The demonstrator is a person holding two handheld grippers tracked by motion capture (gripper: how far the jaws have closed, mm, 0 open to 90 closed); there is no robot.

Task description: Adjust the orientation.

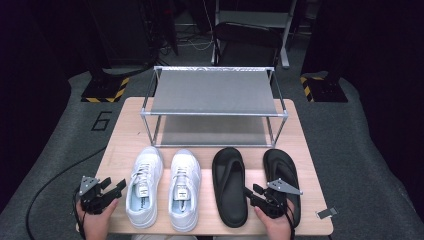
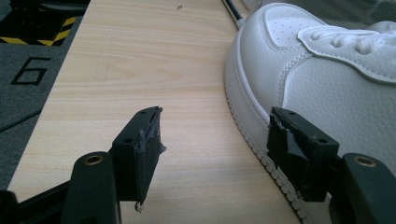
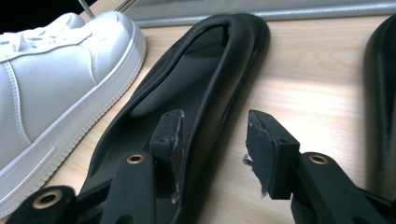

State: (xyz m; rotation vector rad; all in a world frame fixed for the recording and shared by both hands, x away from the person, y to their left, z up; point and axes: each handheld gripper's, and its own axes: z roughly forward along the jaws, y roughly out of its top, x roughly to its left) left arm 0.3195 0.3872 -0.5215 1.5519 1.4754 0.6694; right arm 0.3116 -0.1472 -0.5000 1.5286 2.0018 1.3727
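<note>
Two white sneakers, left (image 1: pixel 143 185) and right (image 1: pixel 184 187), stand side by side at the table's front, toes pointing away. To their right lie two black sandals, left (image 1: pixel 229 185) and right (image 1: pixel 283 172). My left gripper (image 1: pixel 115 184) is open just left of the left sneaker (image 2: pixel 327 70); in the left gripper view (image 2: pixel 217 116) its right jaw is close against the sole edge. My right gripper (image 1: pixel 252 190) is open between the sandals; in the right gripper view (image 3: pixel 215 116) its jaws straddle the right rim of the left sandal (image 3: pixel 196 70). Nothing is held.
A metal-framed two-shelf rack (image 1: pixel 212 92) with grey shelves stands at the back of the wooden table (image 1: pixel 125 125). A small grey clip (image 1: pixel 326 213) lies at the front right corner. Grey carpet surrounds the table. The right sandal (image 3: pixel 380 93) borders my right jaw.
</note>
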